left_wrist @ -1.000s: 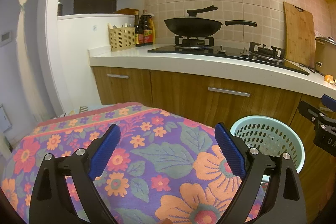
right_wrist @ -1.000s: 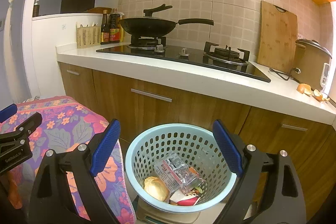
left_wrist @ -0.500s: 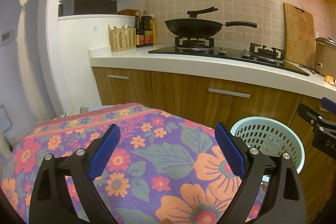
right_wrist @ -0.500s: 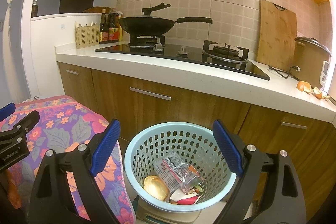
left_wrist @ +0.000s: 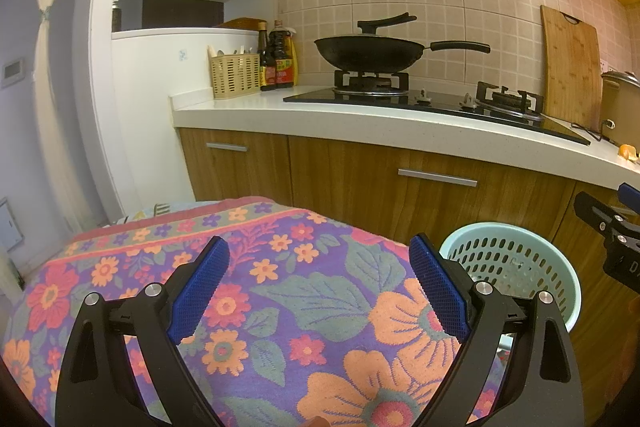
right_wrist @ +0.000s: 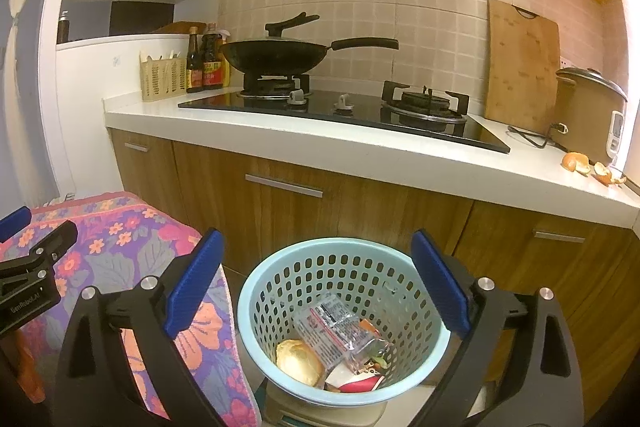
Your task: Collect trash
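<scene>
A light blue perforated trash basket (right_wrist: 424,355) stands on the floor by the kitchen cabinets; it also shows in the left wrist view (left_wrist: 560,279). Inside it lie a clear printed wrapper (right_wrist: 338,323), a piece of bread (right_wrist: 298,363) and a red and white packet (right_wrist: 356,385). Orange peels (right_wrist: 592,167) lie at the right end of the white counter (right_wrist: 360,151). My right gripper (right_wrist: 316,285) is open and empty above the basket. My left gripper (left_wrist: 320,289) is open and empty above a floral cloth (left_wrist: 280,287).
A black wok (right_wrist: 276,55) sits on the gas hob (right_wrist: 344,111). A cutting board (right_wrist: 520,63) and rice cooker (right_wrist: 588,111) stand at the right. Sauce bottles (right_wrist: 204,61) and a cutlery basket (right_wrist: 162,77) stand at the left. Wooden cabinets (right_wrist: 360,207) run below.
Both grippers have crept slightly closer to the counter. Nothing was picked up or released; the jaws stayed open.
</scene>
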Action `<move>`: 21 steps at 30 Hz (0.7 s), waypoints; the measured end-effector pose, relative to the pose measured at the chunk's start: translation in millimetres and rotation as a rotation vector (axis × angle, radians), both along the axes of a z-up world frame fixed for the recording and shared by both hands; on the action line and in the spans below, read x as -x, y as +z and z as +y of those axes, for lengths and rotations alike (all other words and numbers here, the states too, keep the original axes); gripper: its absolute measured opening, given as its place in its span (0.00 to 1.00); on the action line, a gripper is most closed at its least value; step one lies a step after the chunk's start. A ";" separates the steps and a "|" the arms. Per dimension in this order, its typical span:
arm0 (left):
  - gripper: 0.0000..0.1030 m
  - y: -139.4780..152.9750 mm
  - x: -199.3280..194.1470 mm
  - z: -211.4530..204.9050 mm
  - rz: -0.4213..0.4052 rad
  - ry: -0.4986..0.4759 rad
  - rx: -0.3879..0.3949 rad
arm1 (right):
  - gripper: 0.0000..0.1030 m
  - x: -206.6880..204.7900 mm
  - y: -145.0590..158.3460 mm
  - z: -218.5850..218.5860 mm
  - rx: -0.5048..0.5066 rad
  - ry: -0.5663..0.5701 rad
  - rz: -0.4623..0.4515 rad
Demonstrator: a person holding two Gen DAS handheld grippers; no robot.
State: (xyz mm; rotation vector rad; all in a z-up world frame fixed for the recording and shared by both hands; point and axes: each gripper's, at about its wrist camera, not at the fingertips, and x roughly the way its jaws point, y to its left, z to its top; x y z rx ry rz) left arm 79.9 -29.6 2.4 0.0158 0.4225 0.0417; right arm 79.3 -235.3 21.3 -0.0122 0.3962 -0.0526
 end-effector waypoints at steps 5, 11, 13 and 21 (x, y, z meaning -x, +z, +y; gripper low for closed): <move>0.86 1.8 0.3 1.4 -0.004 0.008 -0.001 | 0.88 0.4 0.6 -1.7 -0.005 -0.004 -0.002; 0.86 6.2 2.9 2.3 -0.016 0.023 -0.005 | 0.88 1.6 1.6 -2.2 -0.009 -0.006 -0.007; 0.86 7.4 4.9 0.5 -0.025 0.029 -0.013 | 0.88 1.3 1.6 -2.1 -0.009 -0.006 -0.006; 0.86 8.3 5.9 -0.9 -0.030 0.033 -0.016 | 0.88 1.6 1.2 -0.8 -0.009 -0.004 -0.005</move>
